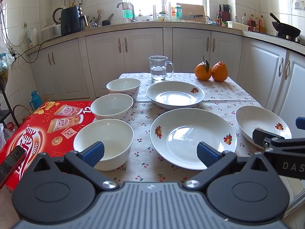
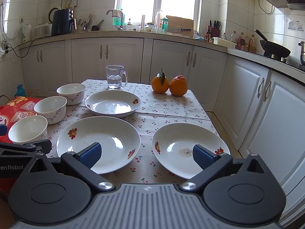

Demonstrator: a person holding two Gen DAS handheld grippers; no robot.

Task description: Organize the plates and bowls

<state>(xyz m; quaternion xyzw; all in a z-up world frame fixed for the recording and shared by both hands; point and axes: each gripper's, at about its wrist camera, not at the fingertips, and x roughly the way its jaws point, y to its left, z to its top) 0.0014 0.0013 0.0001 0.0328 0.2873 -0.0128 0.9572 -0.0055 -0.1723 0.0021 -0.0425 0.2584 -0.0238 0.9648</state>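
Three white bowls stand in a row along the table's left side: near bowl [image 1: 103, 143] [image 2: 28, 128], middle bowl [image 1: 112, 106] [image 2: 51, 109], far bowl [image 1: 123, 87] [image 2: 71, 93]. Three white fruit-print plates lie separately: far plate [image 1: 175, 94] [image 2: 112, 103], near middle plate [image 1: 192, 137] [image 2: 98, 143], right plate [image 1: 262, 124] [image 2: 188, 148]. My left gripper [image 1: 150, 152] is open and empty, hovering between the near bowl and the middle plate. My right gripper [image 2: 146, 154] is open and empty, hovering between the middle and right plates.
A glass mug of water [image 1: 159, 68] [image 2: 114, 77] and two oranges [image 1: 210, 71] [image 2: 168, 85] stand at the table's far edge. A red carton [image 1: 43, 126] with a phone [image 1: 11, 161] on it lies left of the table. Kitchen cabinets [image 2: 247, 87] run behind and to the right.
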